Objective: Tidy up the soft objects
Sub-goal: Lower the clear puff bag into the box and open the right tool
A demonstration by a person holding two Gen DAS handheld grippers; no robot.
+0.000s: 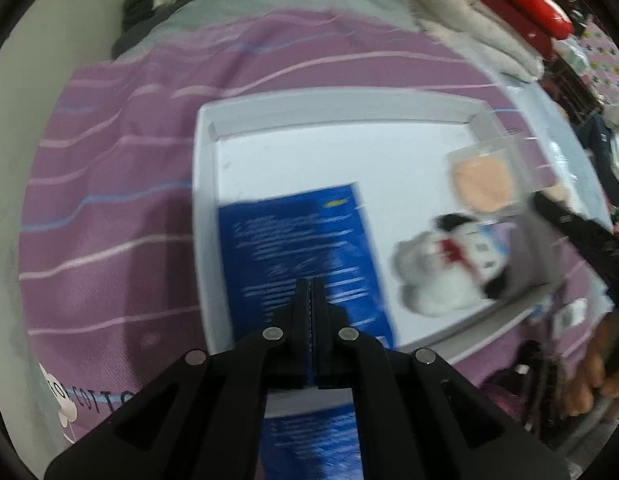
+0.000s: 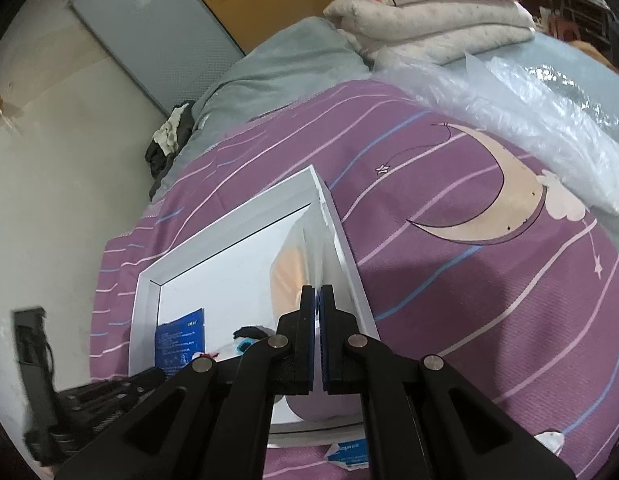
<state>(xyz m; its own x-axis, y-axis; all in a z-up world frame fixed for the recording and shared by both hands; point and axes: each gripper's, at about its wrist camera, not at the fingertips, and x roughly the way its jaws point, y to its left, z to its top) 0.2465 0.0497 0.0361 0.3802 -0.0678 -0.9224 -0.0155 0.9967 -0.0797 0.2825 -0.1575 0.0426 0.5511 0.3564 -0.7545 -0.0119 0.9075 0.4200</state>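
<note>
Lying across a bed, a purple striped bedspread (image 1: 121, 208) carries a shallow white tray (image 1: 349, 106), seen from above in the left wrist view. At the tray's left side rests a blue printed packet (image 1: 297, 240), and the left tongs (image 1: 311, 282) are pressed together on its near edge, pinching it. Right of the packet, inside the tray, lies a white plush toy (image 1: 437, 276) with black patches and a red ribbon. Beyond it, toward the tray's far right corner, a peach pad in a clear wrapper (image 1: 483, 178) is held up by the right tongs (image 2: 317, 290), whose pads are closed on the wrapper's edge, as the right wrist view shows; whether the pad touches the tray floor cannot be told. Farther right on the bedspread, the right wrist view shows a printed crescent moon (image 2: 497, 204), crumpled clear plastic sheeting (image 2: 545, 108) and folded white blankets (image 2: 429, 24) at the bed's far end.
</note>
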